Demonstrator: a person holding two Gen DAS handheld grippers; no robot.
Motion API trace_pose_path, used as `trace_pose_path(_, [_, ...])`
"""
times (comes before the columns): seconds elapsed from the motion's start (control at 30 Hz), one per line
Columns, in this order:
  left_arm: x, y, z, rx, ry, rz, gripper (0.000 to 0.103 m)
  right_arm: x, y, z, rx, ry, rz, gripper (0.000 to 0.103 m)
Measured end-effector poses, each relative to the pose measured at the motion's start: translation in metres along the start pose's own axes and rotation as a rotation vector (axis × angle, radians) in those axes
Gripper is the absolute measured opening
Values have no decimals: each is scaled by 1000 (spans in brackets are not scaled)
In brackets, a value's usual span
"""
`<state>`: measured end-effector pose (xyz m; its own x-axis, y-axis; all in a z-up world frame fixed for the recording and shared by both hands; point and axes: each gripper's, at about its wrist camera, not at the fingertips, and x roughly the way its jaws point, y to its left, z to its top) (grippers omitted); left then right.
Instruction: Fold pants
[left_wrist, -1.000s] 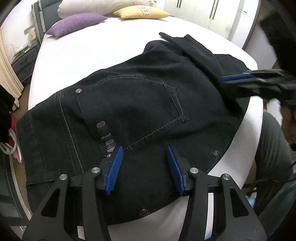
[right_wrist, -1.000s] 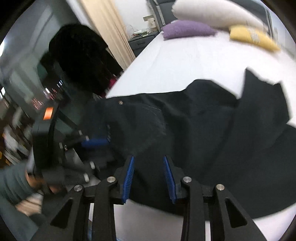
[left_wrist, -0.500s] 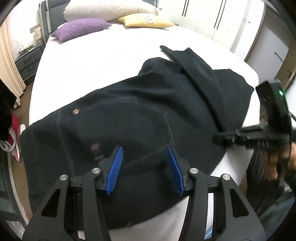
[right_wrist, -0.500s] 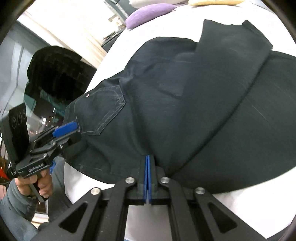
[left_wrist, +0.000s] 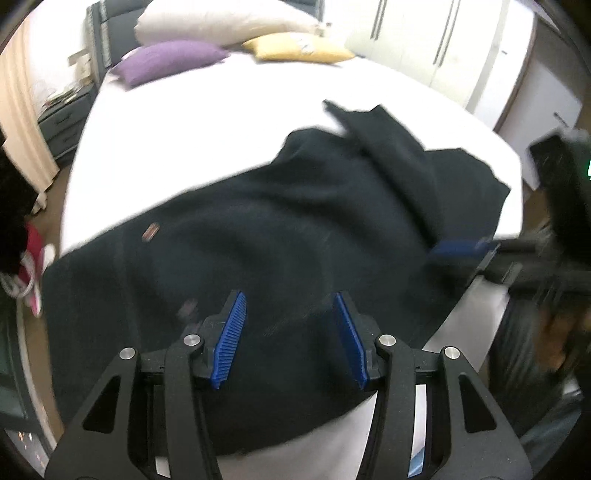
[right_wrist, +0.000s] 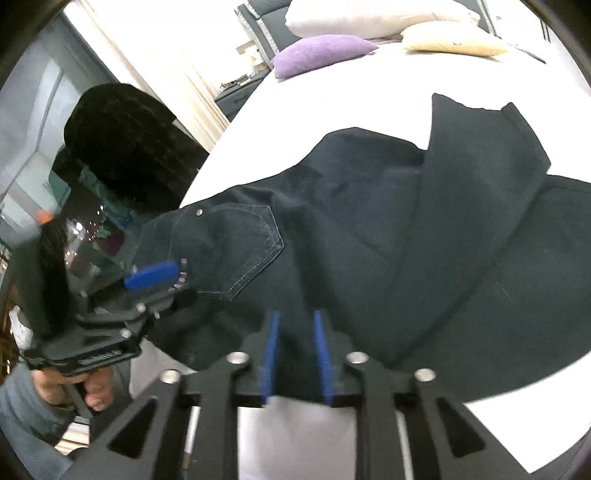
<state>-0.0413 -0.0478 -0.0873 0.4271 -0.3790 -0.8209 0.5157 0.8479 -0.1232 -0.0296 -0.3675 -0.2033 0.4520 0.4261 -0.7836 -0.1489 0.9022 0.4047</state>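
Observation:
Black jeans (left_wrist: 295, 236) lie spread on a white bed (left_wrist: 221, 122), back pocket up, with one leg folded over the other at the far right. They also show in the right wrist view (right_wrist: 406, 229). My left gripper (left_wrist: 288, 336) is open over the waist end near the bed's front edge, holding nothing. My right gripper (right_wrist: 297, 354) is open, its pads on either side of the jeans' near edge. It also shows blurred in the left wrist view (left_wrist: 458, 249). The left gripper shows beside the back pocket in the right wrist view (right_wrist: 151, 275).
A purple pillow (left_wrist: 170, 62), a yellow pillow (left_wrist: 299, 46) and a white pillow (left_wrist: 221, 22) lie at the head of the bed. A nightstand (left_wrist: 62, 118) stands left, white wardrobes (left_wrist: 443, 48) at the back right. A dark chair (right_wrist: 125, 144) stands by the bed's left side.
My right gripper was shut on the jeans' edge half a second ago and has opened. The left gripper stayed open and drew back a little from the waist.

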Motion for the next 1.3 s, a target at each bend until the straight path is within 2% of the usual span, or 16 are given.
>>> trace_pose_path(0.1, [28,-19,25,2,21,-49,48,25,-21,-13,50,79,-4,23])
trace_pose_path(0.13, [42,-24,30,2,54,-54,48,20,-27,-15,68,49,17,19])
trace_pose_path(0.2, [73,-29,34,-15,135,-54,48,10,-33,-16,71,50,22,19])
trace_pose_path(0.27, [83,-35,38,-21,138,-42,48,-5,-41,-11,72,31,-9,19])
trace_pose_path(0.3, [84,-37,40,-23,133,-47,48,-17,-50,-5,91,9,-19,21])
trace_pose_path(0.37, [84,-36,46,-65,130,-94,48,-37,-67,12,126,-42,-84,45])
trace_pose_path(0.43, [83,-33,52,-106,114,-149,48,-53,-84,38,138,-98,-106,46])
trace_pose_path(0.53, [98,-30,53,-120,132,-157,48,-53,-94,100,92,-134,-188,51])
trace_pose_path(0.57, [105,-27,51,-140,135,-172,48,-48,-96,117,78,-141,-209,59])
trace_pose_path(0.63, [110,-26,50,-140,124,-178,48,-33,-103,161,66,-135,-294,65])
trace_pose_path(0.73, [111,-31,44,-102,113,-158,49,3,-114,213,66,-87,-356,65])
trace_pose_path(0.87, [114,-22,39,-132,99,-197,49,68,-123,258,52,-7,-459,65])
trace_pose_path(0.93, [115,-18,38,-146,95,-217,48,94,-131,266,56,46,-518,65])
trace_pose_path(1.1, [118,-13,34,-161,80,-243,48,130,-155,272,98,109,-643,65])
trace_pose_path(1.2, [120,-11,34,-170,75,-254,48,143,-167,272,146,137,-644,67])
trace_pose_path(1.3, [119,-11,33,-170,71,-257,48,148,-167,275,125,126,-640,66])
